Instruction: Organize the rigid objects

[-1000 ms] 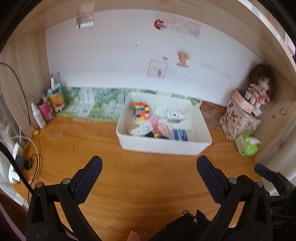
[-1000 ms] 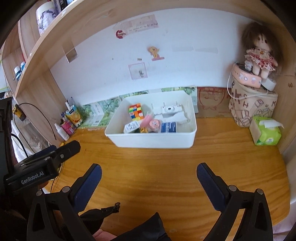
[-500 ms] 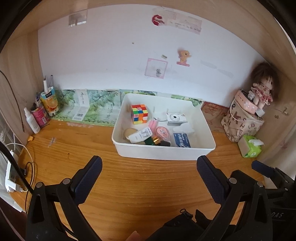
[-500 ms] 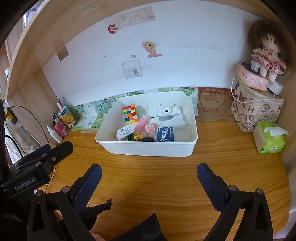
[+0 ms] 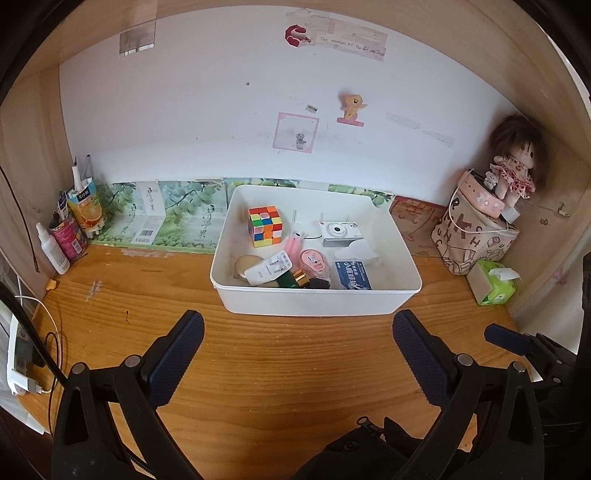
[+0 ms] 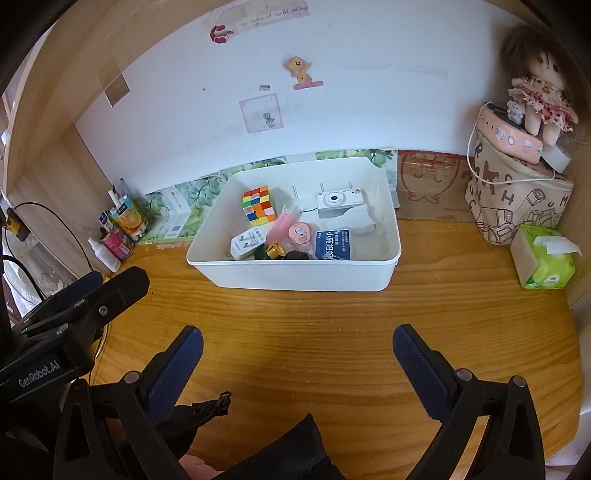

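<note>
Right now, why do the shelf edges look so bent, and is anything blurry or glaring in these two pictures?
Left wrist view: the fisheye lens bows the wooden shelf into an arc, with dark corners; the white bin and cube are sharp, the light soft and even. Right wrist view: same bending, sharp doll, no glare that I can see; the open right claw looms large.

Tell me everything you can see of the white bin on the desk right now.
The white bin is a rectangular, open-topped tray of smooth plastic with a rolled rim, upright on the wooden desk near the back wall. Inside lie a puzzle cube, a small white camera, a blue card and other small items. Neither gripper touches it.
</note>
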Available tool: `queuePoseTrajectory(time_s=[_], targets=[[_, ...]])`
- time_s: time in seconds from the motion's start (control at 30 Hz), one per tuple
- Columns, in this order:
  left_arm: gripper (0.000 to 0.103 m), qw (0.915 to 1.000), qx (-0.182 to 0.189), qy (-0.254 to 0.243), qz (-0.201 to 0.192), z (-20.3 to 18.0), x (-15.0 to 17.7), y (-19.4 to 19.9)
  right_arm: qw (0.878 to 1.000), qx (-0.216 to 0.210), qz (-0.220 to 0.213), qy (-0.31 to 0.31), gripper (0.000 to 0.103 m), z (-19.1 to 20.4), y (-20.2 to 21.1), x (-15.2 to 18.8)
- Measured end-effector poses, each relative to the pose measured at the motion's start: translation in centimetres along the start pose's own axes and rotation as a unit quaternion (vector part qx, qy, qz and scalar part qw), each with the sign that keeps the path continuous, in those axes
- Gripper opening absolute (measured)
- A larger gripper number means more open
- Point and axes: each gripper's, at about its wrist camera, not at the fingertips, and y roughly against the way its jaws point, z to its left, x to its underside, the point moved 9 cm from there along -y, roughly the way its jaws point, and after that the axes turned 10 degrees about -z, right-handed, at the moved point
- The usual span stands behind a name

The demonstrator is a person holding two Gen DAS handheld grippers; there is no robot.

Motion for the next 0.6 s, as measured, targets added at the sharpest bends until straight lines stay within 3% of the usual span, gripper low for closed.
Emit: queuePoseTrajectory(time_s=[0.6], targets=[[0.102,1.0000,-0.007,-0.004,-0.003,0.00,-0.21,0.28,1.000,-0.008,0.011,0.000,0.103,0.02,-0.42,0.41]])
